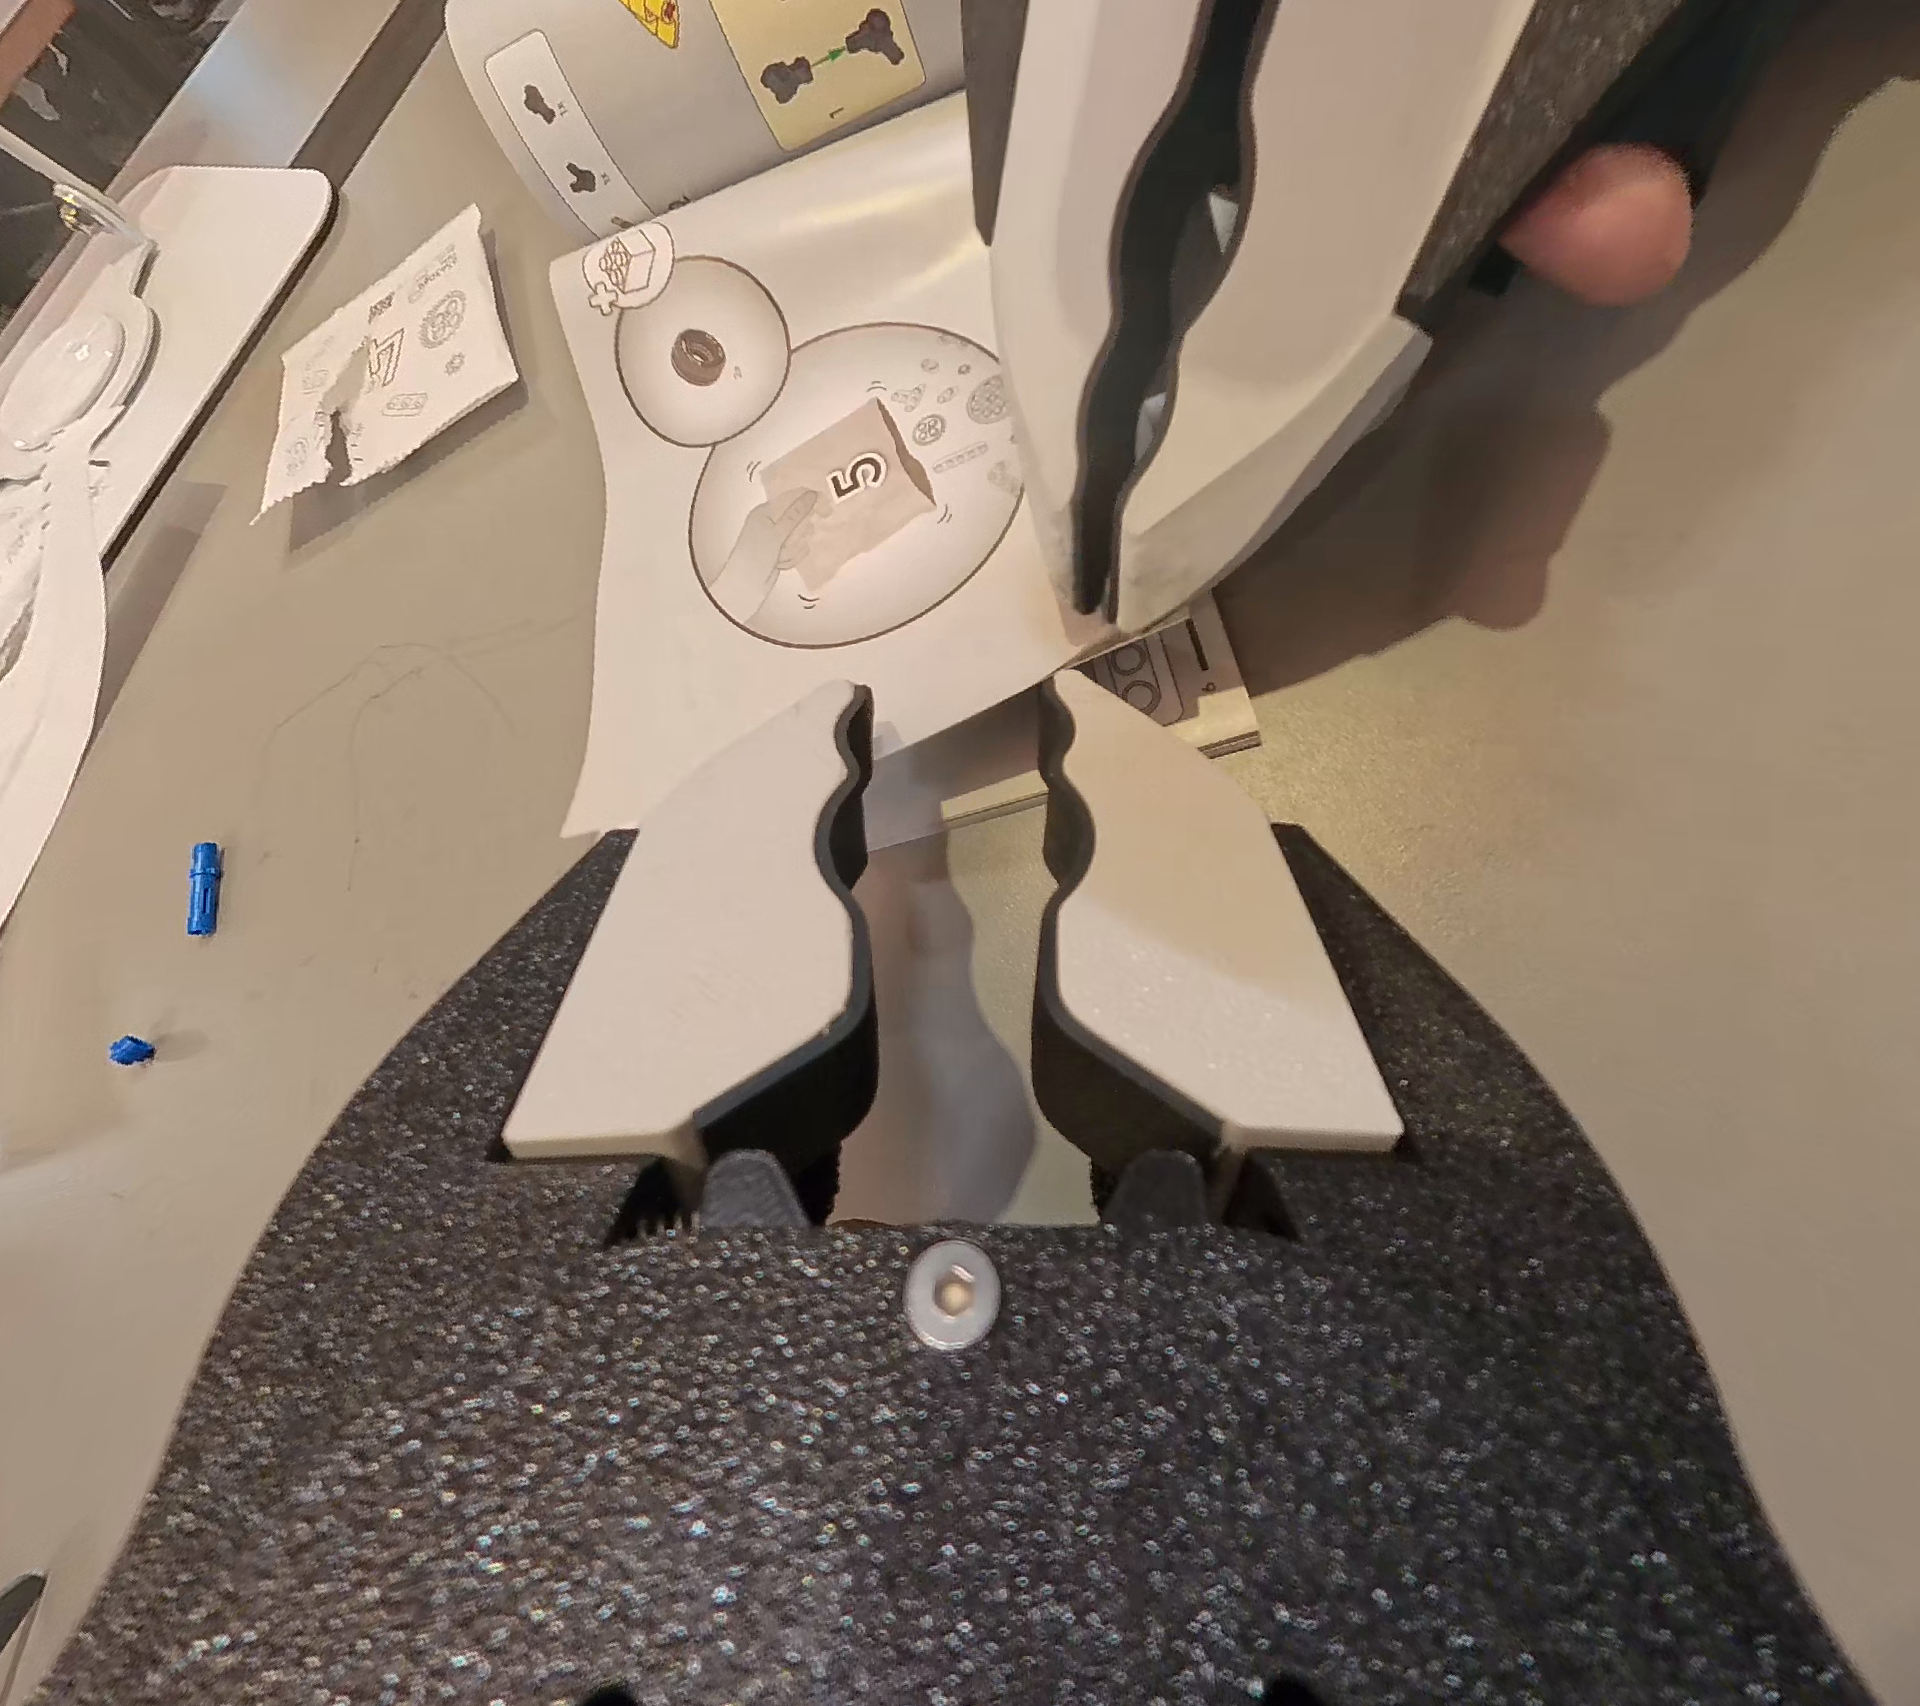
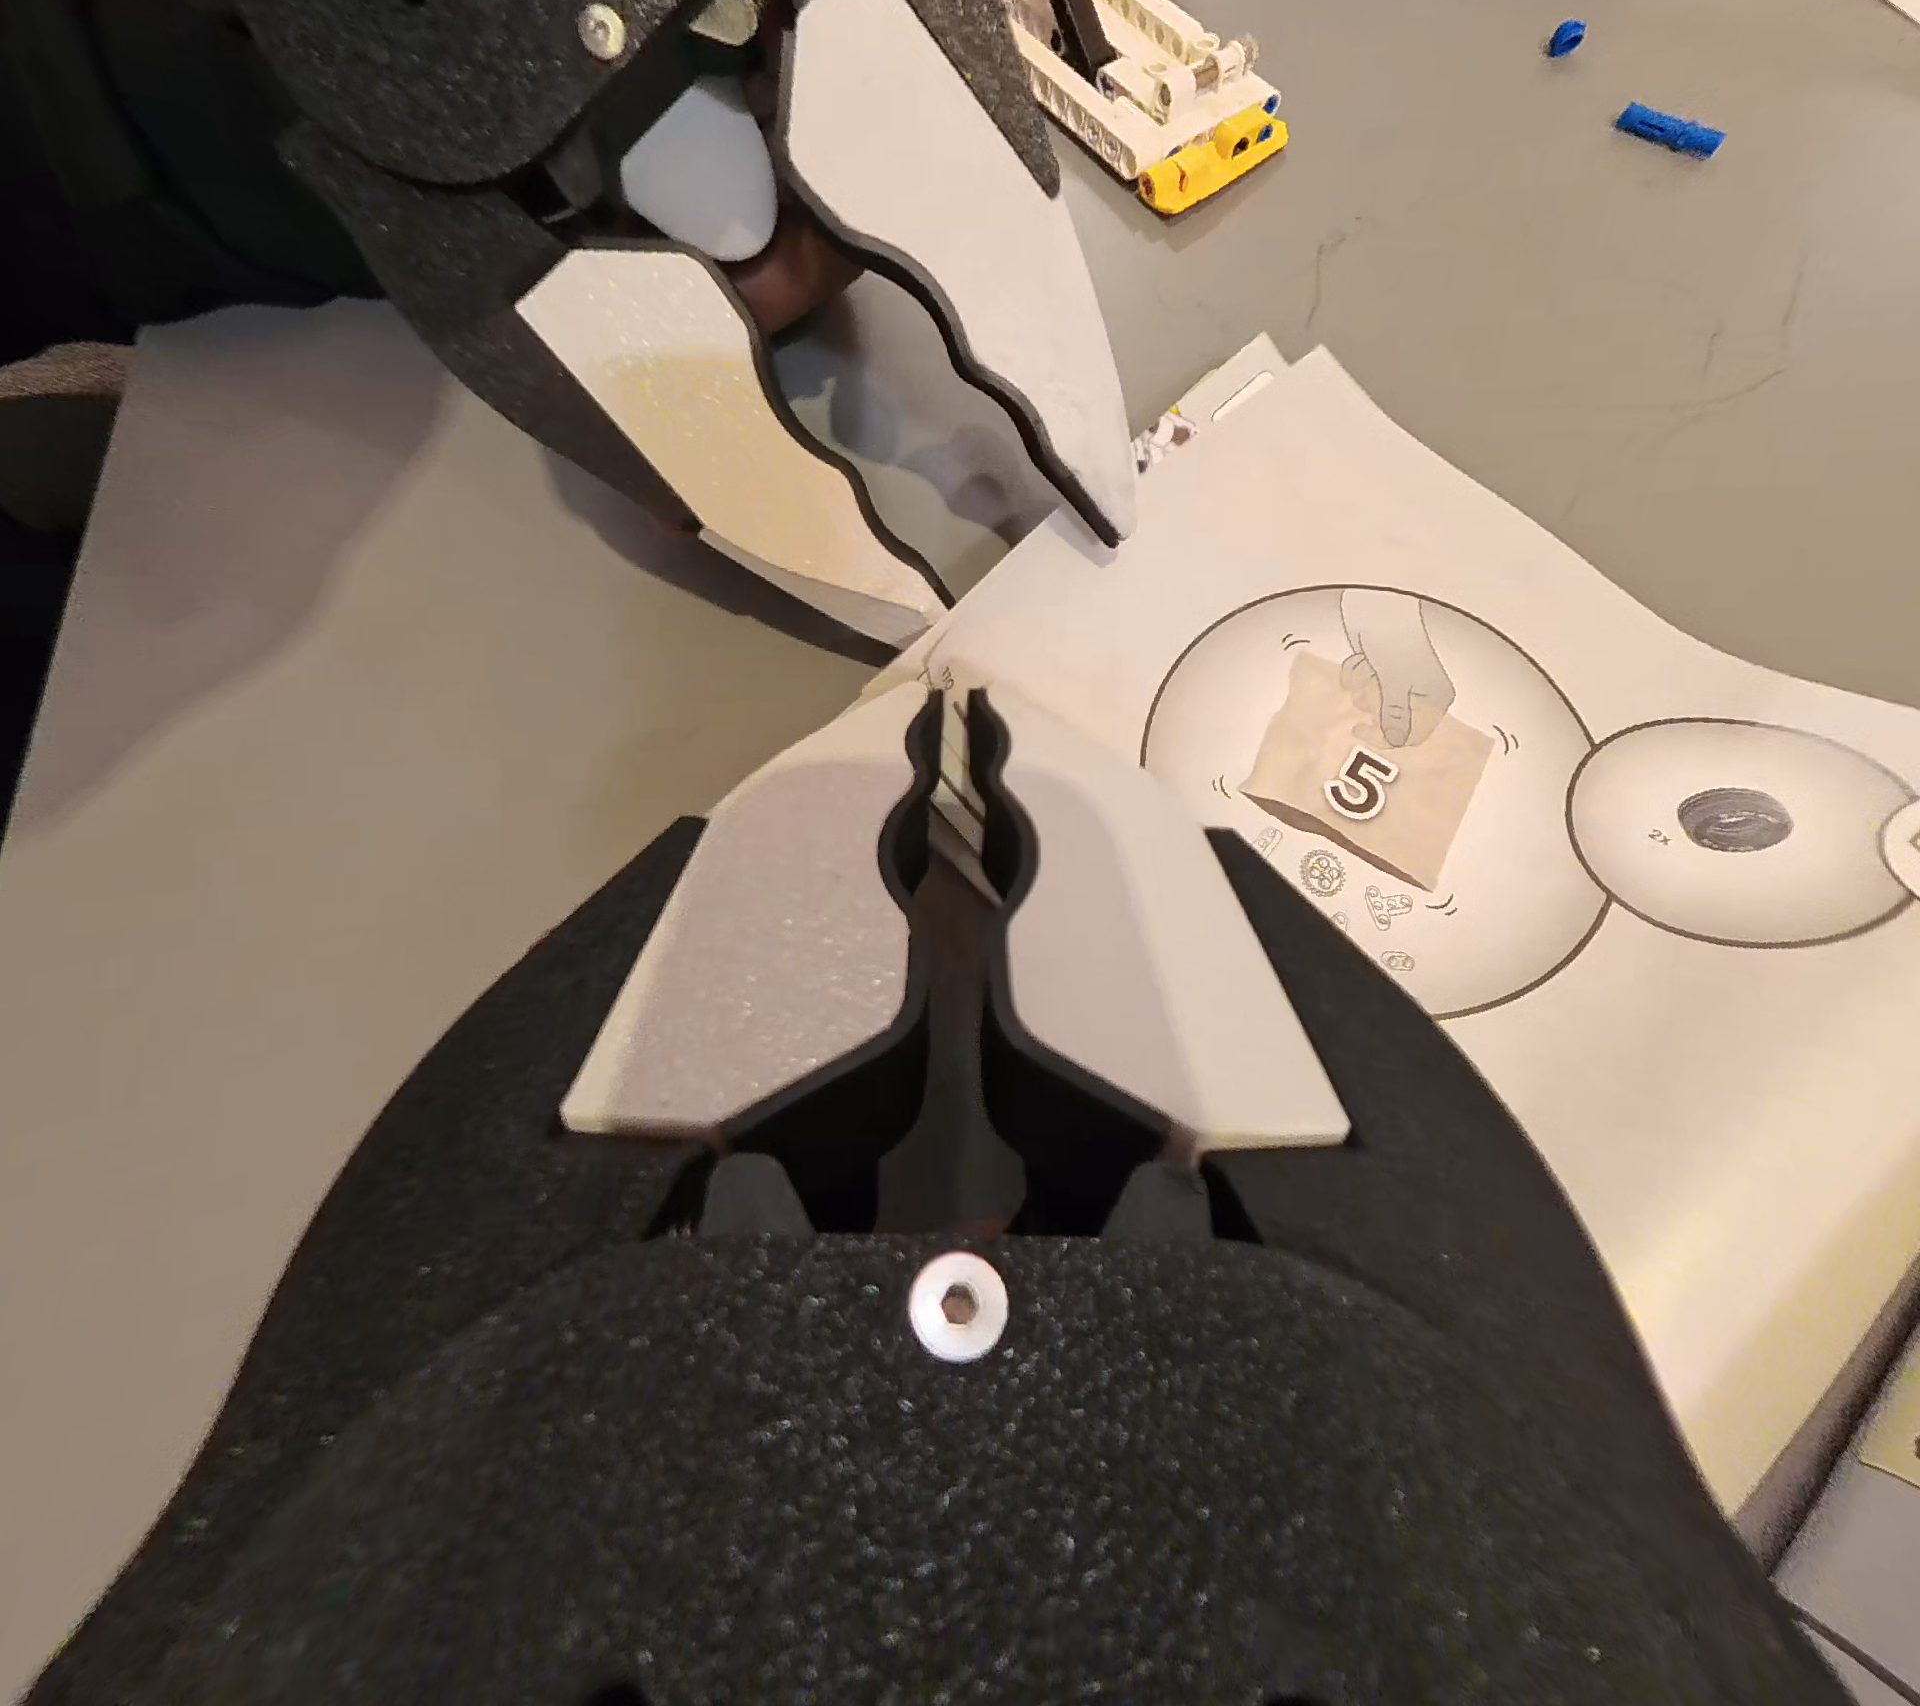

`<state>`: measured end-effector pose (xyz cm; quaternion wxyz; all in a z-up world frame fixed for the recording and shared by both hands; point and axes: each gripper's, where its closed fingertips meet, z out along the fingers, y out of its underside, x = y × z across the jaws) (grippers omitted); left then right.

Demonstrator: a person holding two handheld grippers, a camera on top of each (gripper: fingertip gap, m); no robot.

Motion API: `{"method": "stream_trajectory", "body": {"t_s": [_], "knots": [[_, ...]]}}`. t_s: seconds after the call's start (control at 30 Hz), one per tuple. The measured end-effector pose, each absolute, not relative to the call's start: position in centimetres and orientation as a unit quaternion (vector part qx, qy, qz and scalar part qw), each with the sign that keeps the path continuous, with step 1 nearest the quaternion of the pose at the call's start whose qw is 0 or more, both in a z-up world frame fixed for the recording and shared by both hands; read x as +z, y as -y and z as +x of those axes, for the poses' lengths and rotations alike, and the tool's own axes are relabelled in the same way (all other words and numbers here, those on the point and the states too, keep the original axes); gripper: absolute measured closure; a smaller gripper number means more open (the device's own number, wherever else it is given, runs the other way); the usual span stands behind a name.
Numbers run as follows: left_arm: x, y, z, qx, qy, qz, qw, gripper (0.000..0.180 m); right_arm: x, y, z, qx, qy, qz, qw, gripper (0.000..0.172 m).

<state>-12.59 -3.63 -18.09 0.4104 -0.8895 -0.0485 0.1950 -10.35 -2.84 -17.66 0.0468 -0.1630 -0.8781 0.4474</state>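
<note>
An open instruction booklet (image 1: 831, 617) lies on the grey table (image 1: 1558, 825). Its near page is lifted and curved. My right gripper (image 2: 956, 700) is shut on that page's corner, and a thin paper edge shows between its pads. In the left wrist view the right gripper (image 1: 1091, 607) comes down from the upper right and pinches the same corner. My left gripper (image 1: 956, 690) is open at the page's lower edge, and its pads do not press on the paper. In the right wrist view the left gripper (image 2: 1029, 565) is open beside the booklet (image 2: 1558, 1137).
Two small blue pins (image 1: 205, 887) (image 1: 132, 1050) lie on the table at the left; they also show in the right wrist view (image 2: 1668, 131) (image 2: 1566, 37). A white and yellow brick model (image 2: 1174, 98) stands behind the booklet. A torn paper bag (image 1: 400, 368) and a white tray (image 1: 208, 285) lie at the left. My left and right fingertips are right by each other.
</note>
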Motion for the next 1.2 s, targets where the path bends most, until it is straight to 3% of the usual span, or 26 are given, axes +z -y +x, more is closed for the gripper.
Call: {"method": "stream_trajectory", "body": {"t_s": [0.27, 1.2], "knots": [[-18.1, 3.6, -12.6, 0.195, 0.049, -0.89, 0.41, 0.15, -18.1, 2.8, -10.8, 0.425, 0.886, -0.169, 0.076, 0.16], [-18.3, 3.6, -12.8, 0.191, 0.057, -0.891, 0.409, 0.15, -18.7, 2.5, -13.4, 0.376, 0.89, -0.188, 0.175, 0.158]]}}
